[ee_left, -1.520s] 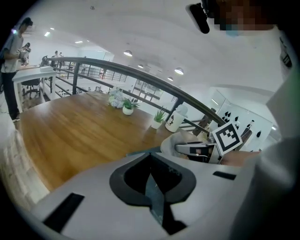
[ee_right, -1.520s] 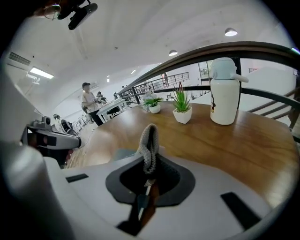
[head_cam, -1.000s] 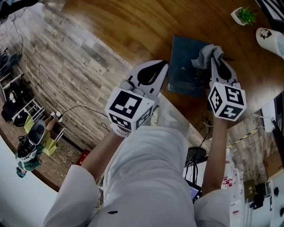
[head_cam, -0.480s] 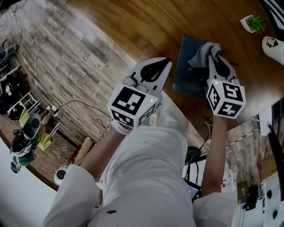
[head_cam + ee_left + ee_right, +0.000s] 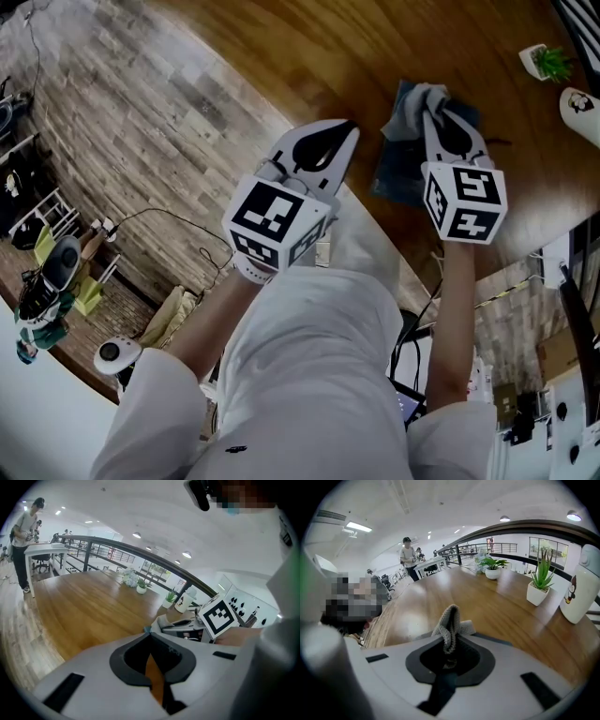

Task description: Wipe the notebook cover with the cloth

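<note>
The notebook (image 5: 392,176) lies on the table (image 5: 281,47), close to its near edge. The cloth (image 5: 405,117) sits on the notebook's far end, between the jaws of the right gripper (image 5: 434,97). The left gripper (image 5: 343,127) is left of the notebook. A potted plant (image 5: 548,61) and a container (image 5: 586,108) stand at the far right.

The left tool (image 5: 345,131) and the right tool (image 5: 435,111) are built alike: a white plastic shell narrowing to a point, with a black teardrop opening rimmed in dark grey just behind the tip. Seen along the jaws, a black rectangular slot (image 5: 538,683) lies on either side of that opening. At the rear of each tool sits a white cube (image 5: 277,225) printed with black square markers. Behind the tools, the person wears white clothing (image 5: 309,366) with short white sleeves (image 5: 155,398).
</note>
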